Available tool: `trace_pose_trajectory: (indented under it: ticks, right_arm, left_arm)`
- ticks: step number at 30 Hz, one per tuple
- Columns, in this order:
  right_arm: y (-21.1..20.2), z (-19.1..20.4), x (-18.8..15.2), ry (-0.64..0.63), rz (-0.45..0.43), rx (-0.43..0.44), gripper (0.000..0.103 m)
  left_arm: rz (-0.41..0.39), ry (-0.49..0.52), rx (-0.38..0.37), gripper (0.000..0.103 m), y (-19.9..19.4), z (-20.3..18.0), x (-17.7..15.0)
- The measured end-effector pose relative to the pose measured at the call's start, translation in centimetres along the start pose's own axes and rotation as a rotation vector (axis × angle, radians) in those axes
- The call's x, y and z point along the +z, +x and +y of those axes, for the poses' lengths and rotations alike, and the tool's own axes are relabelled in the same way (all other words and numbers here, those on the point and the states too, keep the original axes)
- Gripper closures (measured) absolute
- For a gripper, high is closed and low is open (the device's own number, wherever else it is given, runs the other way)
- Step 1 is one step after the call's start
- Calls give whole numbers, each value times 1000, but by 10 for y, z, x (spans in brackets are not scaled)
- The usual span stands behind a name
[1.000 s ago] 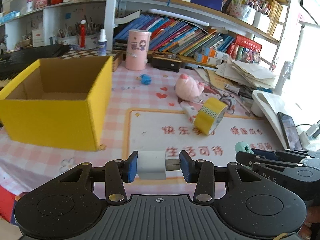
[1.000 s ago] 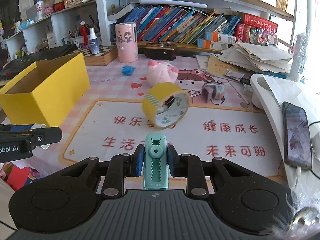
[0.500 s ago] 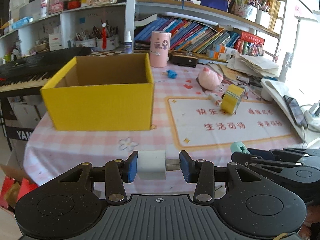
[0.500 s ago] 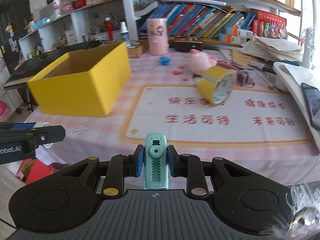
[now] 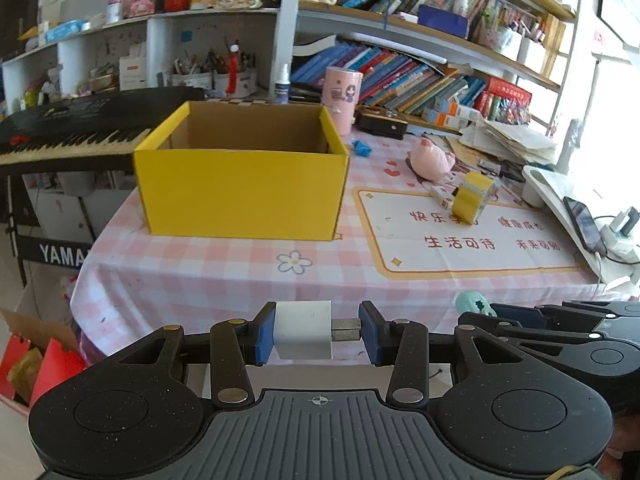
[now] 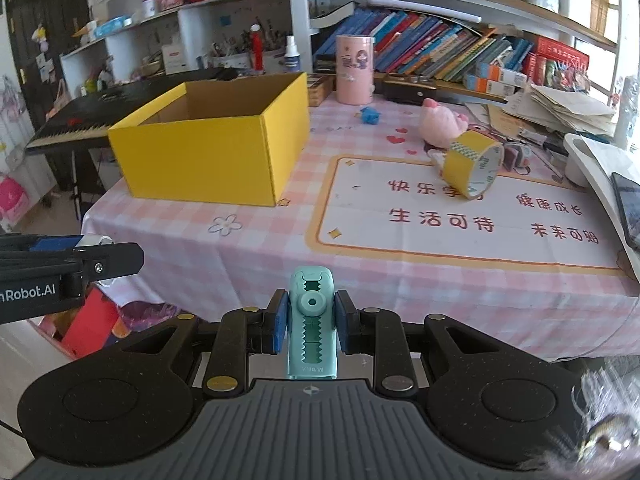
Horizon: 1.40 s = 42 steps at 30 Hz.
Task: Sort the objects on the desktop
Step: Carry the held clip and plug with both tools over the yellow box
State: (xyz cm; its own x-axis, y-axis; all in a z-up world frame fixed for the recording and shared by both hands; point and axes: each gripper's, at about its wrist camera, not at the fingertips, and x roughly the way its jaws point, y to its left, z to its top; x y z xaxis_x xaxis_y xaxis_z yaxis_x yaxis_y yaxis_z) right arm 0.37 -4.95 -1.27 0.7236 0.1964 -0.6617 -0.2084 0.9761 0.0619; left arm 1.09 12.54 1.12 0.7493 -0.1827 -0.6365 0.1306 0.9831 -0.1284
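This is a lived-in home study or child's room. A table [image 6: 280, 240] covered with a pink checked cloth carries a desk mat [image 6: 460, 216] printed with red Chinese characters, a pink plush toy [image 6: 440, 128] and a pink cartoon canister [image 6: 354, 69]. Behind it, white shelves [image 5: 288, 16] are crammed with leaning rows of books [image 5: 408, 80], pots of pens and brushes [image 5: 212, 68], bottles and small ornaments. A black electronic keyboard [image 5: 80, 128] stands on a stand to the left of the table, and loose papers [image 6: 568, 108] pile up at the right by a bright window.
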Motion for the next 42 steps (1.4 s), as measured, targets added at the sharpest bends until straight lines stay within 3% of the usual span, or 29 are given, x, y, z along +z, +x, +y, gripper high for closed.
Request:
trace_pose_trajectory:
  ticks: [11,24,42]
  right_arm:
    - [2,35,8,-86,-24,53,80]
    - [16,65,19,-185,-18,94,80]
    - [40,49,36,-129,4,89,80]
  left_arm:
    - [-53,-25,39,61,-13,24,-1]
    - [-61,-94,59,61,-11,51,-1]
    - [4,-64,39,61,26,43,21]
